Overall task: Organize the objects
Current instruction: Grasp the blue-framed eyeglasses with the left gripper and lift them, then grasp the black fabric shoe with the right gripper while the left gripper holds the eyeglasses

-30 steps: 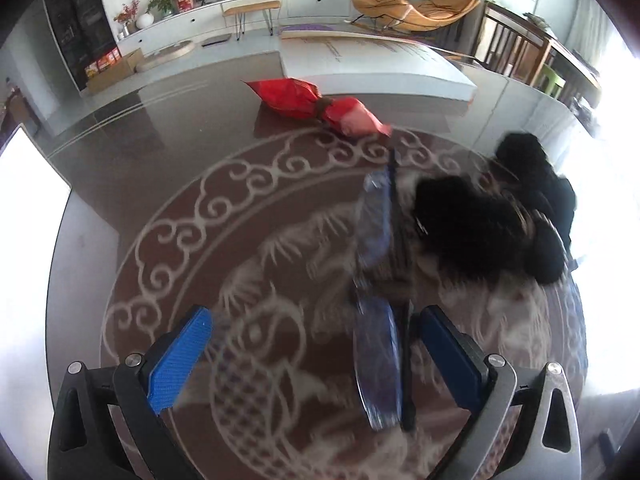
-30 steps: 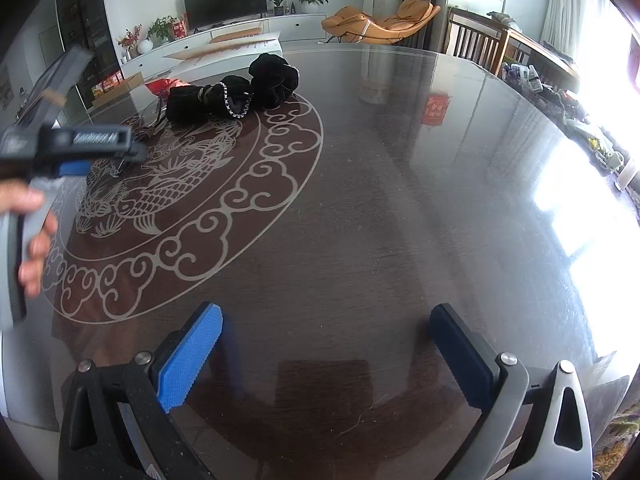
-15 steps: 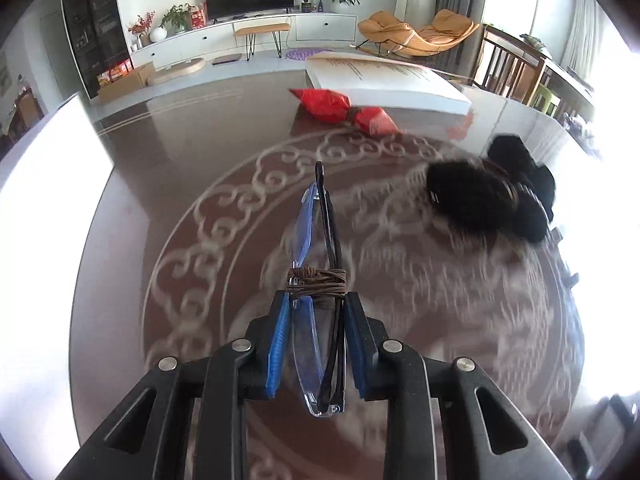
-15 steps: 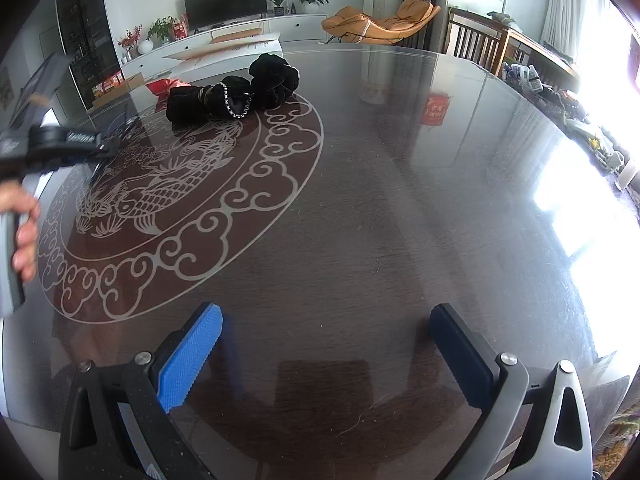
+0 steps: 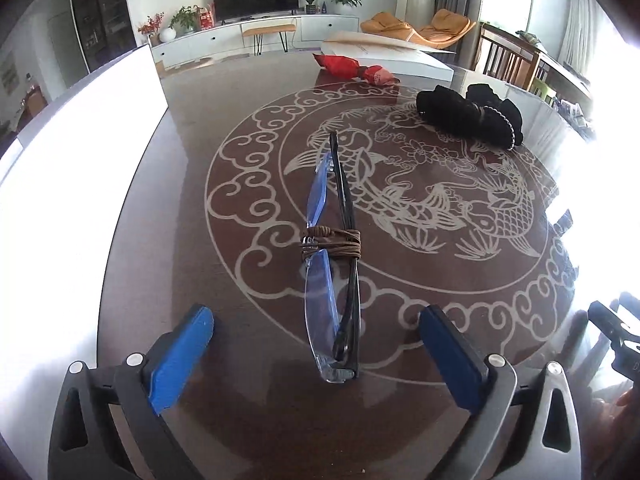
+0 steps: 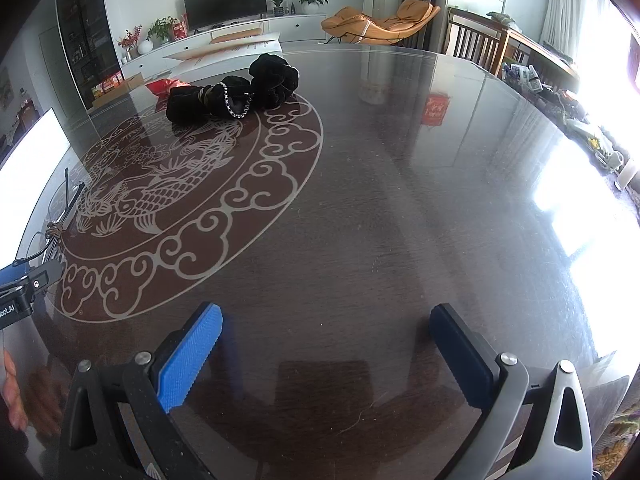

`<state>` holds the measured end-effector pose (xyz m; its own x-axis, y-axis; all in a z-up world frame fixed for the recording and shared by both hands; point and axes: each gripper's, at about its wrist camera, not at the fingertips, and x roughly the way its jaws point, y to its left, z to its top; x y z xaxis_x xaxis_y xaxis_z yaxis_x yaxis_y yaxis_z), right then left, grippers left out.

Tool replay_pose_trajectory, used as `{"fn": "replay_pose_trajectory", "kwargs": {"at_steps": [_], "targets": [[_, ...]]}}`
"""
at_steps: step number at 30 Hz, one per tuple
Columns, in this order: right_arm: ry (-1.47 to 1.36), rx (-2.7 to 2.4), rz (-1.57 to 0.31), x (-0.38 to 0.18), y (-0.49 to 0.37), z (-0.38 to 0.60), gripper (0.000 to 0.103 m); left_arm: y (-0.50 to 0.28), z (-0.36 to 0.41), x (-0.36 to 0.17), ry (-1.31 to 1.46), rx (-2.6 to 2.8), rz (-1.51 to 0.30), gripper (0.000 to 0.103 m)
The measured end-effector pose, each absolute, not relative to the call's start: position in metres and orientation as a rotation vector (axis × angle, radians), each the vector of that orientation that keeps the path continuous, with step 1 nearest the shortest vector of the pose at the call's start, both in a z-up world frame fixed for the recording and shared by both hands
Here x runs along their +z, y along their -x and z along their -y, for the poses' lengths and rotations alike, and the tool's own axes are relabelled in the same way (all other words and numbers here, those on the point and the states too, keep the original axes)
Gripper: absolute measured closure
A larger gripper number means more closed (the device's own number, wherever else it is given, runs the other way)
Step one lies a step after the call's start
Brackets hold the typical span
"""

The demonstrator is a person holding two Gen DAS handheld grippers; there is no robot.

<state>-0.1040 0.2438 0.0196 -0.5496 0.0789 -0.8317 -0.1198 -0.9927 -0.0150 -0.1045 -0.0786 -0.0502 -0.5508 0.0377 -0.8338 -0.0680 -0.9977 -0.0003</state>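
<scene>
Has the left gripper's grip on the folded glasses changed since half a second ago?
Yes. The left gripper has opened: its pads now stand wide apart either side of the glasses, which lie free on the table's fish pattern.

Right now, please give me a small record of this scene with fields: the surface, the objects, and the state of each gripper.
surface: dark glossy table with a carp medallion
glasses: folded, bound with brown cord, lying between the open fingers, untouched
black scrunchies: far right of the medallion
red packet: far edge, beside a white box
left gripper: open, holds nothing
right gripper: open, over bare table
</scene>
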Motion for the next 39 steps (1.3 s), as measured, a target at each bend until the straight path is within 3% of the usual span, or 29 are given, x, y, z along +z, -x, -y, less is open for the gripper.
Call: {"fn": "replay_pose_trajectory", "kwargs": {"at_steps": [13,17,19,24,26,28,29,31,35,36,39], "targets": [[1.473,2.716,-0.019,0.02,0.107,-0.243,0.0,0.102,0.079,-0.052,1.438,2.716,-0.052,0.0],[1.643,2.782,0.143,0.027,0.151,-0.23,0.001,0.102,0.079,-0.052,1.438,2.717,-0.052,0.0],[1.593,2.867,0.25,0.045,0.173,-0.218,0.003,0.102,0.079,-0.052,1.437,2.717,-0.052,0.0],[1.581,2.94,0.666,0.078,0.247,-0.162,0.003,0.102,0.079,-0.052,1.437,2.717,-0.052,0.0],[1.625,2.887,0.803,0.073,0.276,-0.143,0.011,0.102,0.079,-0.052,1.437,2.717,-0.052,0.0],[1.659,2.83,0.846,0.064,0.3,-0.132,0.026,0.102,0.079,-0.052,1.436,2.718,-0.052,0.0],[1.689,2.809,0.818,0.058,0.311,-0.13,0.029,0.102,0.079,-0.052,1.436,2.718,-0.052,0.0],[1.747,2.802,0.714,0.048,0.323,-0.131,0.054,0.102,0.079,-0.052,1.436,2.718,-0.052,0.0],[1.764,2.841,0.456,0.049,0.315,-0.143,0.079,0.102,0.079,-0.052,1.436,2.718,-0.051,0.0],[1.782,2.842,0.399,0.049,0.309,-0.147,0.084,0.102,0.079,-0.052,1.436,2.718,-0.052,0.0],[1.89,2.805,0.227,0.039,0.275,-0.162,0.084,0.102,0.079,-0.052,1.436,2.718,-0.052,0.0]]}}
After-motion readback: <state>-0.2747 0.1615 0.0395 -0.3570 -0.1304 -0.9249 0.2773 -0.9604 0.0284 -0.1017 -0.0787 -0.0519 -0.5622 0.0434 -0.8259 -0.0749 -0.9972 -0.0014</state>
